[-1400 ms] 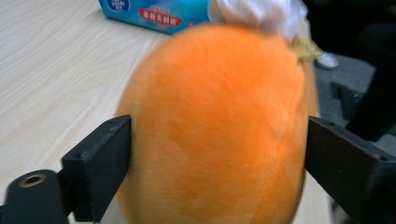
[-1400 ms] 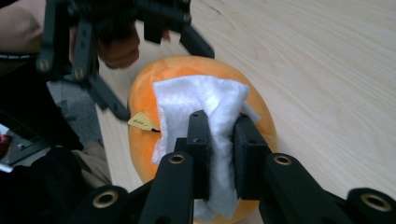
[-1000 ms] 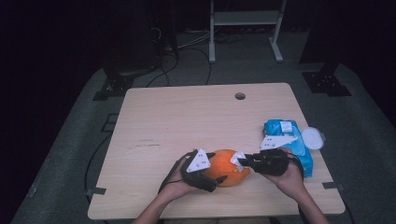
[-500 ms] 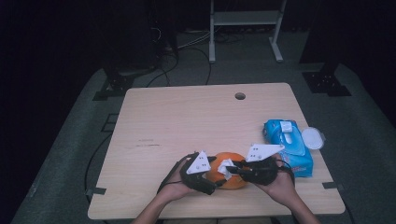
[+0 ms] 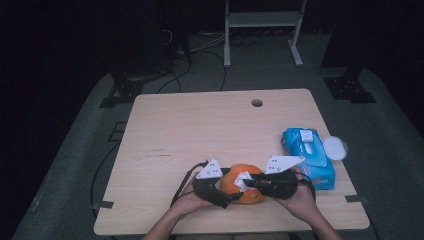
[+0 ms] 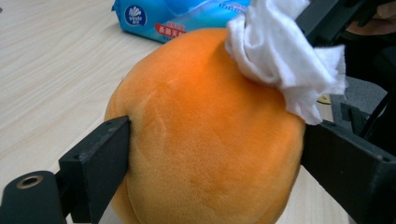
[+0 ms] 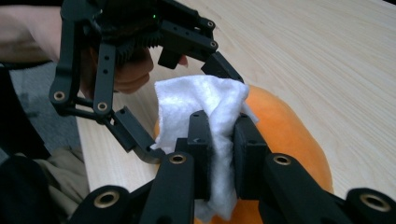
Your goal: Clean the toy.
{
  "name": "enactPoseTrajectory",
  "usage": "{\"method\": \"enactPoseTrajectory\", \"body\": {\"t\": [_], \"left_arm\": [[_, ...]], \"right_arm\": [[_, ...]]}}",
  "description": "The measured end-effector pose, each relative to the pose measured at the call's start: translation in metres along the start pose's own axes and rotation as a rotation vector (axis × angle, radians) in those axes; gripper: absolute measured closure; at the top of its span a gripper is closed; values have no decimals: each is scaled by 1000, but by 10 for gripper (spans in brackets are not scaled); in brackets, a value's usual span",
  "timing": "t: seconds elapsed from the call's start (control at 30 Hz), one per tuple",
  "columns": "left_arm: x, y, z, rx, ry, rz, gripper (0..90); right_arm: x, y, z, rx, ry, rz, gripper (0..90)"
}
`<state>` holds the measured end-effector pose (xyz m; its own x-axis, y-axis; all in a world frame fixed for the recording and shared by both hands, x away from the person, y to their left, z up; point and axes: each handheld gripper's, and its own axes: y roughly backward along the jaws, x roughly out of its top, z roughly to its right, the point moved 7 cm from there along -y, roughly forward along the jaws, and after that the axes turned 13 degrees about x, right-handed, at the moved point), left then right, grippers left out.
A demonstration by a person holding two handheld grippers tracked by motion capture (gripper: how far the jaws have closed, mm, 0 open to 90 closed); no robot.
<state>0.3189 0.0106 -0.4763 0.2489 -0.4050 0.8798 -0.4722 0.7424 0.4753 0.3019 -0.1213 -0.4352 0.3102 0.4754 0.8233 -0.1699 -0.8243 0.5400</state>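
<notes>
near the table's front edge the orange plush ball is clamped by the left gripper, its jaws having just reopened slightly, while a white wipe is pinched against its top by the right gripper.

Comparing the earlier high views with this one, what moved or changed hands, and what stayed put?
The right gripper, shut on the white wipe, moved from beside the blue wipes pack leftward onto the orange plush ball. The left gripper kept its place around the ball, its fingers having just closed and then opened a little. Ball, pack and white lid stayed put.
</notes>
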Motion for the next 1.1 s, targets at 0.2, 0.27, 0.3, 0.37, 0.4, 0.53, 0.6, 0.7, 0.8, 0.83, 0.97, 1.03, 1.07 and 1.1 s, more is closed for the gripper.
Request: {"method": "enactPoseTrajectory", "body": {"t": [0.2, 0.27, 0.3, 0.37, 0.4, 0.53, 0.6, 0.7, 0.8, 0.83, 0.97, 1.03, 1.07, 1.1], "left_arm": [[-3, 3, -8, 9, 7, -14, 226], [-6, 4, -9, 6, 9, -17, 226], [-6, 4, -9, 6, 9, -16, 225], [-8, 5, -10, 4, 4, -19, 225], [-8, 5, -10, -3, 5, -19, 220], [-10, 5, -11, 0, 18, -18, 211], [-11, 5, -12, 7, 26, -21, 212], [-13, 5, -15, 7, 38, -16, 198], [-14, 5, -16, 5, 42, -12, 193], [-14, 5, -15, 6, 39, -13, 194], [-13, 5, -15, 20, 25, -13, 201], [-13, 5, -16, 36, 22, -9, 201], [-13, 4, -17, 42, 27, -6, 201], [-13, 4, -17, 43, 29, -3, 201]], "right_arm": [[-9, 18, 18, -10, -64, 40, 781], [-17, 25, 24, -21, -92, 44, 781], [-19, 27, 26, -25, -96, 44, 781], [-23, 31, 29, -39, -104, 38, 781], [-26, 33, 31, -48, -109, 30, 781], [-26, 32, 31, -45, -122, 35, 783], [-19, 31, 24, -25, -111, 47, 783], [-11, 26, 10, 14, -72, 48, 779], [-11, 23, 9, 2, -52, 26, 779], [-14, 25, 14, -9, -66, 27, 778], [-27, 33, 32, -37, -140, 23, 782], [-27, 34, 33, -38, -154, 27, 784], [-24, 34, 30, -32, -144, 31, 784], [-19, 31, 24, -23, -123, 34, 783]]}}
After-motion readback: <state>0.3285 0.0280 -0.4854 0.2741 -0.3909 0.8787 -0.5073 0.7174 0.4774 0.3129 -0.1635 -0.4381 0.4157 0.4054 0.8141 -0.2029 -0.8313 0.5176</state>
